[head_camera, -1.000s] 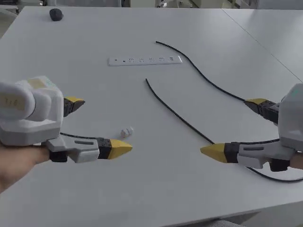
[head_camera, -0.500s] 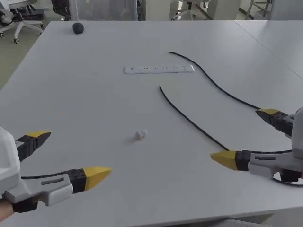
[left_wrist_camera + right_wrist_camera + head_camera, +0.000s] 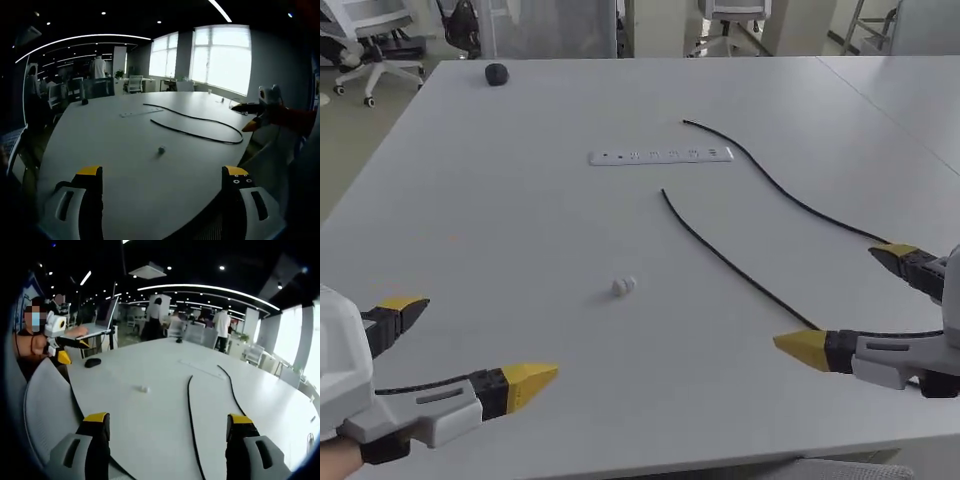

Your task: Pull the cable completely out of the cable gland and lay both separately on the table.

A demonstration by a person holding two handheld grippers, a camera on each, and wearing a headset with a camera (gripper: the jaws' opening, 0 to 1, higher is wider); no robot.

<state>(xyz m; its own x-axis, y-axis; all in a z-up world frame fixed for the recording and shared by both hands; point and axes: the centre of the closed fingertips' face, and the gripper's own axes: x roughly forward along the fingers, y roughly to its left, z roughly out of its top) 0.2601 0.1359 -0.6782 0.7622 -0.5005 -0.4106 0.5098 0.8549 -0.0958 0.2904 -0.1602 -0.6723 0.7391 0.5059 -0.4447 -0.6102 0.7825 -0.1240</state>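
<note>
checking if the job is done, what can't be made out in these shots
Gland: too small in every view to tell its parts or whether its bore is empty.
Cable: in the head view its near bend lies behind the right gripper and runs off the right edge.
Dark lump far back: too small to identify.
Strip: markings too small to read.

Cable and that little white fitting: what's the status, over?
Left gripper open, right gripper open, both empty. Cable out of the cable gland, lying apart on the table. Power strip farther back, apart from both.
</note>
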